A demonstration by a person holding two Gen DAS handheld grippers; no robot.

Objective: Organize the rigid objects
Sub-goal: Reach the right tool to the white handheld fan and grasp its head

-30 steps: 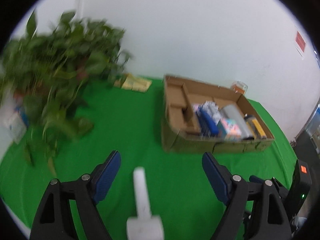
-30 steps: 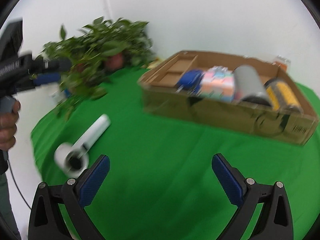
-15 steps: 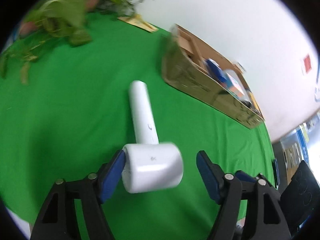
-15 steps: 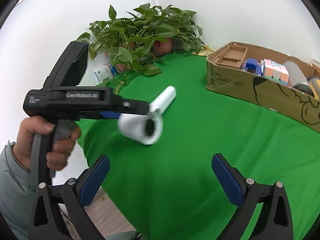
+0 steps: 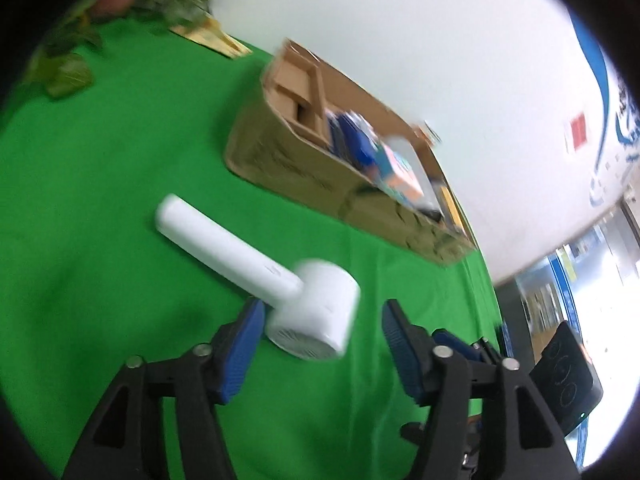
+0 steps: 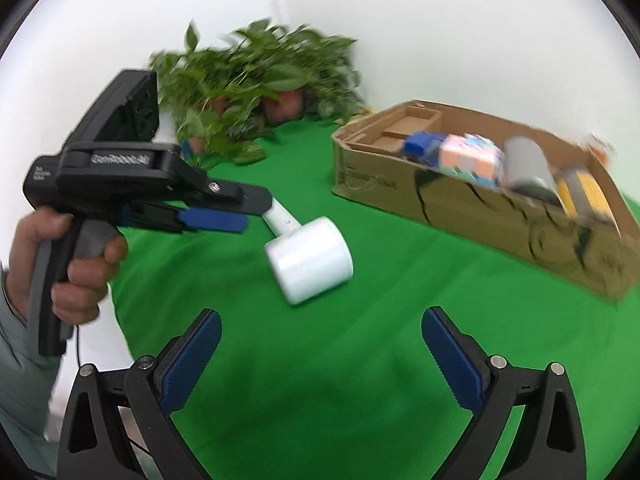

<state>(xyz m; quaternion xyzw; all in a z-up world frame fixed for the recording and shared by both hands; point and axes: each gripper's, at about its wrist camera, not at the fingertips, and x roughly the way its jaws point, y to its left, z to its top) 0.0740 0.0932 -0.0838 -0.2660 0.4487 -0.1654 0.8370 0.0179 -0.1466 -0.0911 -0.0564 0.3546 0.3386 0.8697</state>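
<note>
Left gripper point(image 5: 322, 320) spread wide around white hammer-shaped device point(image 5: 256, 268), one pad touching its head. Right gripper point(image 6: 320, 356) gaping, holding nothing, low over green cloth point(image 6: 360, 380). Beyond: cardboard box point(image 6: 480, 208) (already part filled), potted plant point(image 6: 256, 80).

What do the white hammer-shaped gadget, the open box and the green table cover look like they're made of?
White gadget: probably smooth matte plastic, uniform white with soft sheen.
Box: corrugated cardboard, plain brown with printed black marks and folded flaps.
Table cover: likely fabric, matte green with soft folds, though blur hides any weave.
</note>
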